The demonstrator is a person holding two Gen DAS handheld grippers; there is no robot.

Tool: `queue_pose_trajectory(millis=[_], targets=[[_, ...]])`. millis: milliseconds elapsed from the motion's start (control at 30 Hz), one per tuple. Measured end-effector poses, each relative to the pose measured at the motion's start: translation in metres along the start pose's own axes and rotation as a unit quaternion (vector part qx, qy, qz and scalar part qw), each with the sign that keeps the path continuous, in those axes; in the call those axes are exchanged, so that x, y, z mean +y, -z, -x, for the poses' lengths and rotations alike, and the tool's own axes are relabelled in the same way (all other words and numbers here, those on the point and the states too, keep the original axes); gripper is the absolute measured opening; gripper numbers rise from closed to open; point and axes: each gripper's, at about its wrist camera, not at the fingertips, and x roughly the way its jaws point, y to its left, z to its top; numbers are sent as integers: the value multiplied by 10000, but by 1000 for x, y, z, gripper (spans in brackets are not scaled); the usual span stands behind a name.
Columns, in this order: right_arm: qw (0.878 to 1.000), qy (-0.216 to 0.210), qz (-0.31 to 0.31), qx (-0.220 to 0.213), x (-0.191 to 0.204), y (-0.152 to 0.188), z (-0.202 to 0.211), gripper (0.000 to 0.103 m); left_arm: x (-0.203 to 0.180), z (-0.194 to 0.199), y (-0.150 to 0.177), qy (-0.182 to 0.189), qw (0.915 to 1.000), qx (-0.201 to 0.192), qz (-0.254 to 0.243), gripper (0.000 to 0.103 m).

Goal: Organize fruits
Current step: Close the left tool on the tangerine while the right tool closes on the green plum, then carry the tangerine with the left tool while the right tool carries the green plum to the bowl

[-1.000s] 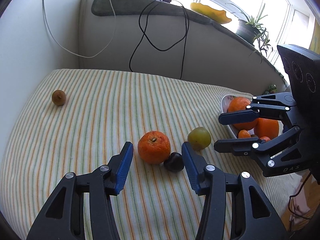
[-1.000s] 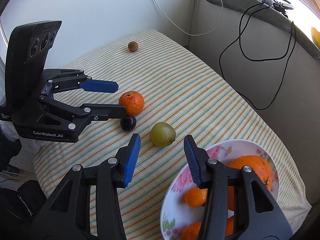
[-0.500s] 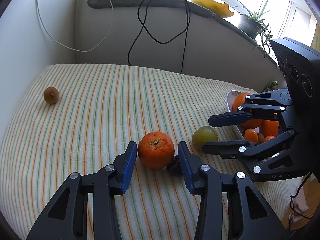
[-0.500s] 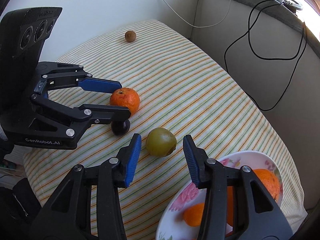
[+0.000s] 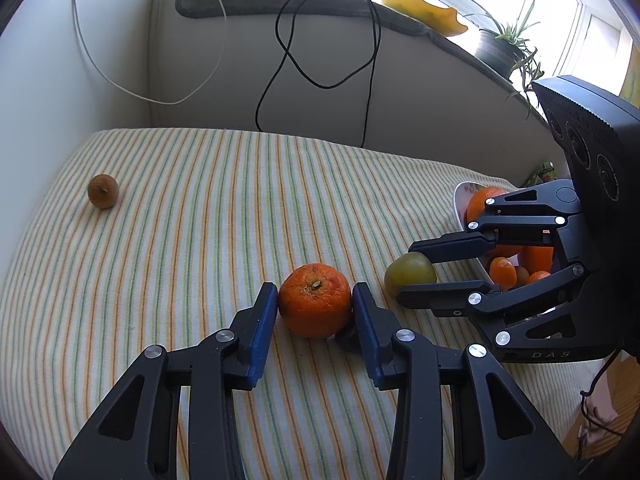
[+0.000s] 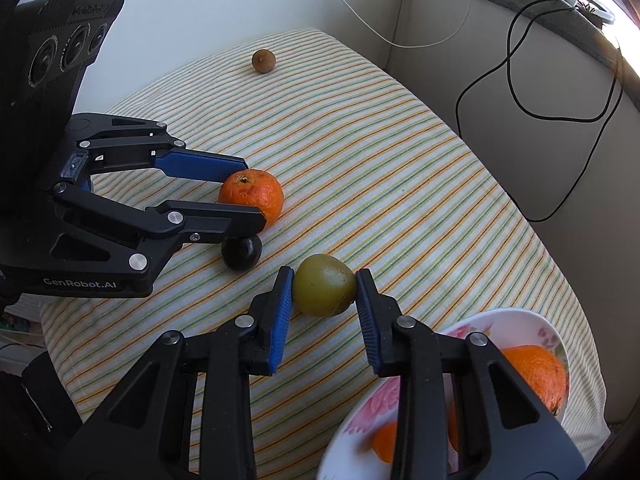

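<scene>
A large orange [image 5: 314, 308] rests on the striped cloth [image 5: 200, 240]. My left gripper [image 5: 314, 292] has its blue pads against both sides of it, jaws still closing. A dark plum [image 6: 241, 252] lies right beside the orange, mostly hidden behind the finger in the left wrist view. My right gripper [image 6: 325, 280] holds a green fruit [image 6: 324, 290] between its pads, jaws also closing, both pads touching. A floral white bowl [image 6: 520, 316] with several oranges [image 6: 536, 376] stands just right of it. A small brown fruit [image 5: 103, 191] sits alone at the far left.
White walls close the cloth in at the left and back, with a black cable [image 5: 288, 60] and a white cable [image 5: 92, 60] hanging down. A padded ledge carries a potted plant [image 5: 500, 48] and a yellow dish [image 5: 424, 12].
Both grippers moved forward around their fruits and narrowed. The left pads now touch the orange; the right pads now touch the green fruit, which earlier lay ahead of them.
</scene>
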Motion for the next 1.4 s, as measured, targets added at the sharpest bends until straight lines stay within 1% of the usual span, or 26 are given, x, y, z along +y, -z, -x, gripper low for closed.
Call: queue_pose_trajectory(millis=[400, 700, 1100, 1400], targets=[[9991, -119, -163, -365, 1, 9, 35, 32, -4, 20, 0, 41, 9998, -198, 16, 37], [9967, -166, -331, -723, 3, 28, 69, 32, -28, 33, -4, 201, 9991, -347, -116, 37], [9928, 57, -697, -968, -10, 73, 103, 32, -79, 19, -16, 564, 9967, -337, -469, 37], [9896, 215, -975, -1032, -29, 105, 115, 32, -106, 2, -25, 679, 9953, -279, -639, 37]])
